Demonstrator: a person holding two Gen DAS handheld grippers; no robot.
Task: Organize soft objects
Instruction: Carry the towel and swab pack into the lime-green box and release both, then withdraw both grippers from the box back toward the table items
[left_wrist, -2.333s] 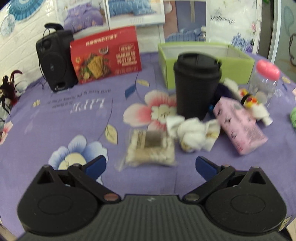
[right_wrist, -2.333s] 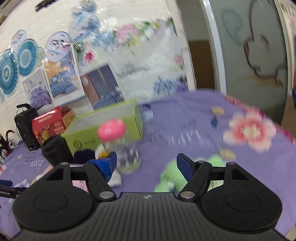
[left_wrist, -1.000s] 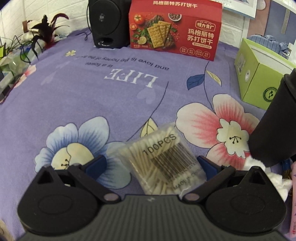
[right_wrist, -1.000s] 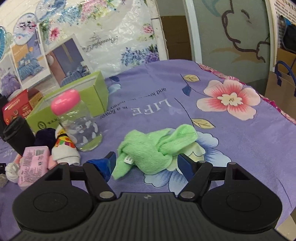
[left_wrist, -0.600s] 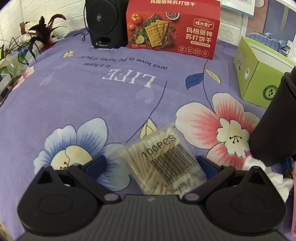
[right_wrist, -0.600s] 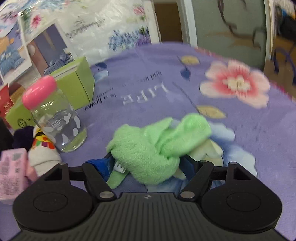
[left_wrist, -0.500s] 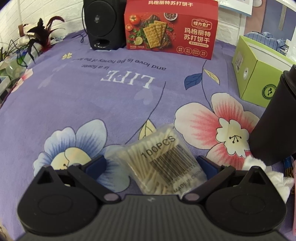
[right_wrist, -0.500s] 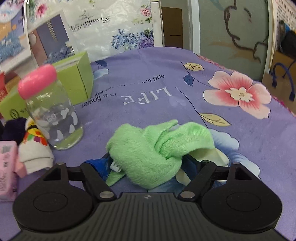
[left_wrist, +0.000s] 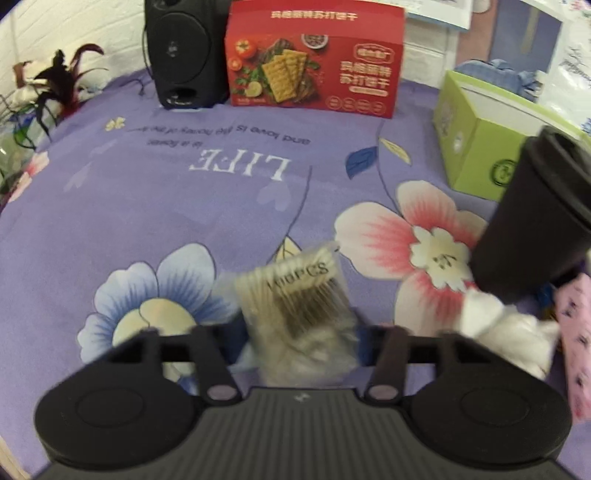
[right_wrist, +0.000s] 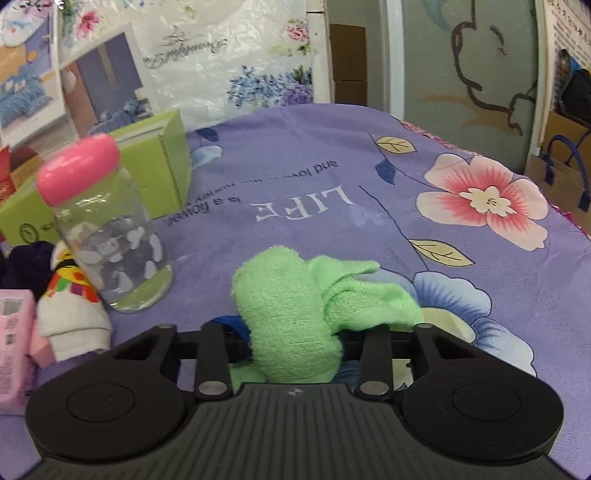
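A: What is the biggest thing here?

B: The counter (left_wrist: 147, 206), under a purple cloth with flowers. At its back stand a black speaker (left_wrist: 183, 51) and, just beside it, a red cracker box (left_wrist: 314, 59). To the right is an open green box (left_wrist: 476, 147).

A: And nearer?

B: In the left wrist view a black cup (left_wrist: 532, 229) with a lid stands tilted in the picture, near the green box. A white cloth bundle (left_wrist: 506, 328) lies at its foot, touching it.

A: What about the right wrist view?

B: There a clear bottle (right_wrist: 107, 240) with a pink cap stands upright. A white sock with colourful stripes (right_wrist: 70, 314) lies just beside it, and a pink packet (right_wrist: 14, 343) is at the left edge.

A: What does the right gripper (right_wrist: 295, 343) do?

B: It is clamped on the green towel (right_wrist: 306, 306). The towel bulges out between the two fingers, low over the cloth.

A: And the left gripper (left_wrist: 303, 350)?

B: Its fingers are pressed on both sides of the cotton swab bag (left_wrist: 299, 306), a clear bag marked "100PCS". That picture is blurred, so I cannot tell if the bag touches the cloth.
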